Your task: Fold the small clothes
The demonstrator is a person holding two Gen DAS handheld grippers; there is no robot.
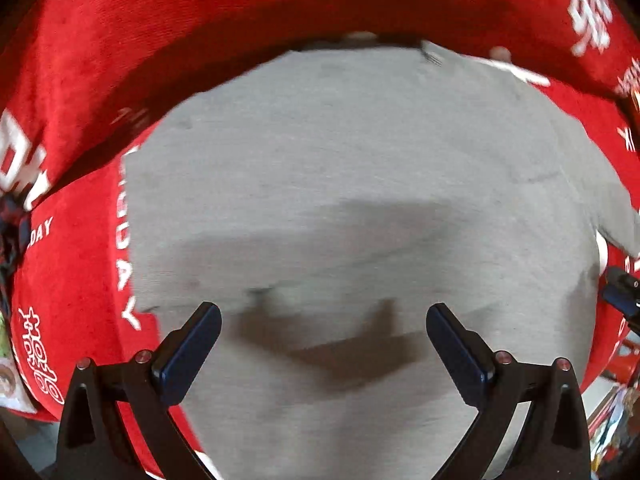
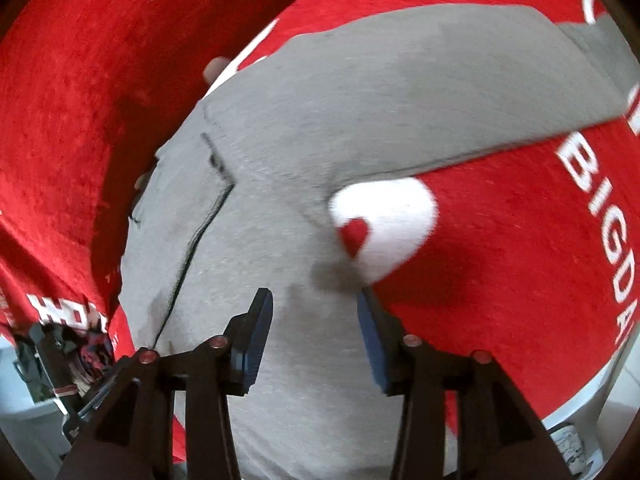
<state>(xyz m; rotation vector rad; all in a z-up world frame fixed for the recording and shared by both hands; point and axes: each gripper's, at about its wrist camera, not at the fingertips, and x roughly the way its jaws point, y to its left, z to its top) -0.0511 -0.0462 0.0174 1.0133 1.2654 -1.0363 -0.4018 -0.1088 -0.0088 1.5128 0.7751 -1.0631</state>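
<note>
A grey garment [image 1: 352, 184] lies spread nearly flat on a surface draped in a red cloth [image 1: 160, 32] printed with white lettering. The grey fabric is plain knit, with a few soft creases; in the right wrist view a dark stitched seam [image 2: 200, 232] runs down its left part, and its far portion stretches away toward the cloth's upper right. A white patch with a red heart [image 2: 380, 224] on the cloth shows just beside the garment's edge.

The left gripper [image 1: 324, 320] hangs over the garment's near part, jaws spread wide, holding nothing. The right gripper [image 2: 316, 304] hovers over the garment's edge beside the white patch, jaws moderately apart and empty; whether its tips touch the fabric cannot be told.
</note>
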